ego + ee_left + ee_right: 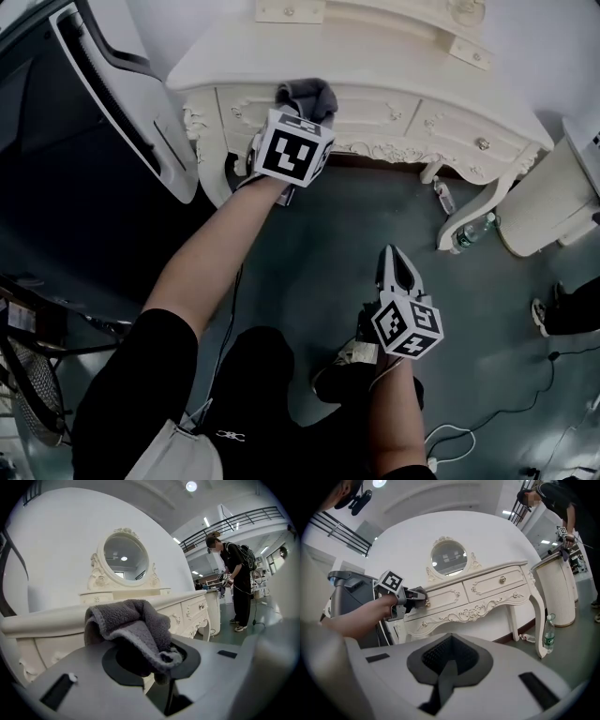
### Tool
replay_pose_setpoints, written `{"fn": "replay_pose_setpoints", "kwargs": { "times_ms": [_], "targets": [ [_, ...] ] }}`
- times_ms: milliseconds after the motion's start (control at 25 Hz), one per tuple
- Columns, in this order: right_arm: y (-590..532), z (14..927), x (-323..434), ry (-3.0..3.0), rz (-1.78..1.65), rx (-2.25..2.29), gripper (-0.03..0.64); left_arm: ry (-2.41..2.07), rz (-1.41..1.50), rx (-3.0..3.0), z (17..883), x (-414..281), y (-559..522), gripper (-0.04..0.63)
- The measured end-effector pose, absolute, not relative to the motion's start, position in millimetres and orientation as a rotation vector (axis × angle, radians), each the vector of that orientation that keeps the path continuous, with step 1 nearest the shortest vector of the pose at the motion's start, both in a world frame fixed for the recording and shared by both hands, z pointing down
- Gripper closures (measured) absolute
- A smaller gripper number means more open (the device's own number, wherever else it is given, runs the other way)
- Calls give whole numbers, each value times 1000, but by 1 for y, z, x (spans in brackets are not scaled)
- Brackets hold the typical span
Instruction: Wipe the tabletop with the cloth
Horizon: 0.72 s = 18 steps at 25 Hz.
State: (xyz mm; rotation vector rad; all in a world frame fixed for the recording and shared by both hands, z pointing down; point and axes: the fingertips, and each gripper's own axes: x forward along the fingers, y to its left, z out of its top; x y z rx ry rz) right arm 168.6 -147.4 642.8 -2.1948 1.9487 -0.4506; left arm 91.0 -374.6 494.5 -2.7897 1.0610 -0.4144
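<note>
My left gripper (pixel 298 117) is shut on a bunched grey cloth (pixel 307 96), held at the front edge of the cream dressing table's top (pixel 375 52), near its left end. In the left gripper view the cloth (pixel 136 627) bulges up from between the jaws of the gripper (pixel 154 660), with the tabletop edge (pixel 47 620) just behind it. The right gripper (pixel 395 258) hangs low over the floor, shut and holding nothing. From the right gripper view (pixel 450 660) I see the left gripper (pixel 401 597) and cloth (pixel 418 592) at the table (pixel 487 590).
An oval mirror (pixel 124 557) stands on the table. A plastic bottle (pixel 473 230) leans by the right table leg beside a round white cabinet (pixel 553 202). A dark machine (pixel 112 103) stands left. Cables (pixel 525 403) lie on the floor. Another person (pixel 236 569) stands beyond the table.
</note>
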Motion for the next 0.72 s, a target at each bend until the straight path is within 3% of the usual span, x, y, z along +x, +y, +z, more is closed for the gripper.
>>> {"fn": "replay_pose_setpoints", "kwargs": {
  "times_ms": [720],
  "targets": [
    [-172,635,233,1896,-458,-2131,612,863,-521,-2795,509,222,-365,500]
  ]
}}
